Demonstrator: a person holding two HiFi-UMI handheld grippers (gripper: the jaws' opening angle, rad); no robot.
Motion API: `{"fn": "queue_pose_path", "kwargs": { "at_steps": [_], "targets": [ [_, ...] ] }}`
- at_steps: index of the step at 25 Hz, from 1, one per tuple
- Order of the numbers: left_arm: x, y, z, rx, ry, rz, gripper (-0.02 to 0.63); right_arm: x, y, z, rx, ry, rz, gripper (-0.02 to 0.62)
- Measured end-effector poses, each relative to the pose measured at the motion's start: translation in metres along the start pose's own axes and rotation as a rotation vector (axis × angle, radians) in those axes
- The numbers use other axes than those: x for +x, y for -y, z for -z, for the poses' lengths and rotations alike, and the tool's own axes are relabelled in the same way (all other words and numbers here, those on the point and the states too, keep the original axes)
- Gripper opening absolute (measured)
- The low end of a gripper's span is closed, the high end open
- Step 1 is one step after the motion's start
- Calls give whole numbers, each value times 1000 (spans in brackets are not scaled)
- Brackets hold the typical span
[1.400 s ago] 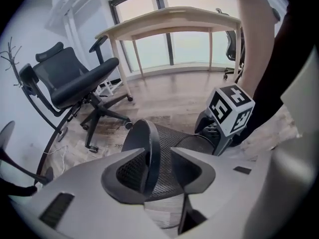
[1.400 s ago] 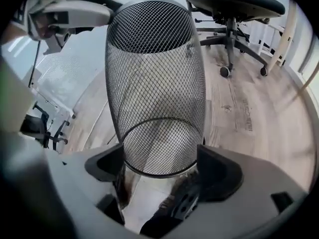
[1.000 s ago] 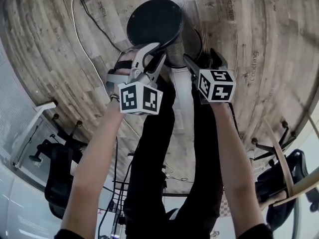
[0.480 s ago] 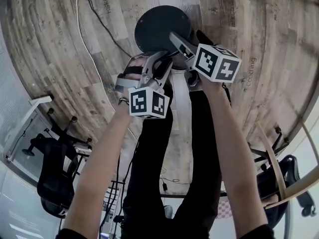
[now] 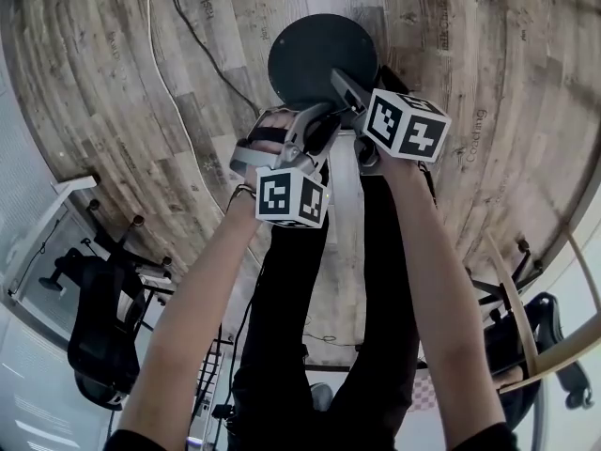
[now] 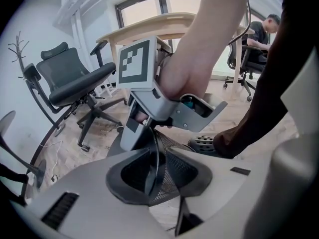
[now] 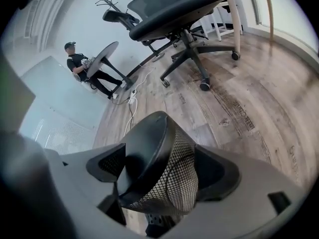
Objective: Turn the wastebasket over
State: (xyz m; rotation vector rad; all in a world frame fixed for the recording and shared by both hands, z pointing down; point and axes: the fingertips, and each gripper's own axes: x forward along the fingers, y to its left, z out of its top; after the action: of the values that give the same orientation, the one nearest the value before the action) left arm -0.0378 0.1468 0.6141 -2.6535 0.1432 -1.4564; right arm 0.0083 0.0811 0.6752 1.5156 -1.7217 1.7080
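Note:
The black mesh wastebasket (image 5: 319,54) hangs over the wood floor with its round solid base turned up toward the head camera. My left gripper (image 5: 315,125) comes at it from the near left and is shut on its thin mesh wall. In the left gripper view that wall (image 6: 167,171) stands edge-on between the jaws. My right gripper (image 5: 346,85) holds it from the near right. In the right gripper view the wastebasket (image 7: 159,168) fills the gap between both pads, base to the left, mesh side to the right. Its open mouth is hidden.
A black office chair (image 7: 174,9) stands on the floor beyond the basket, another (image 6: 75,78) beside a wooden desk (image 6: 149,26). A seated person (image 7: 79,66) is at a round table far off. A white cable (image 5: 164,64) runs across the floor. My own legs (image 5: 319,280) are below the grippers.
The basket has swung from lying tilted with its mesh side showing to base-up. The right gripper rolled and moved up the picture over the basket; the left gripper shifted slightly right.

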Motion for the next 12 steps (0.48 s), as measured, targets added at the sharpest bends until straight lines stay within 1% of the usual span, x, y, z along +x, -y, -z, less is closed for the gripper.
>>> {"fn": "queue_pose_path", "kwargs": {
  "at_steps": [4,7,10,12],
  "targets": [
    [-4,4,0,-36,3,21,117,1,0,-2,-10,-13,15,448],
    [-14,4,5,-93,11,22,120,0,-1,-1,-25,-23,9,447],
    [-24,-4,18,-182,11,1,129,-1,1,2,-36,-38,1,446],
    [-30,-14,30,-282,9,-24,153,-2,2,6,-41,-47,-1,445]
  ]
}}
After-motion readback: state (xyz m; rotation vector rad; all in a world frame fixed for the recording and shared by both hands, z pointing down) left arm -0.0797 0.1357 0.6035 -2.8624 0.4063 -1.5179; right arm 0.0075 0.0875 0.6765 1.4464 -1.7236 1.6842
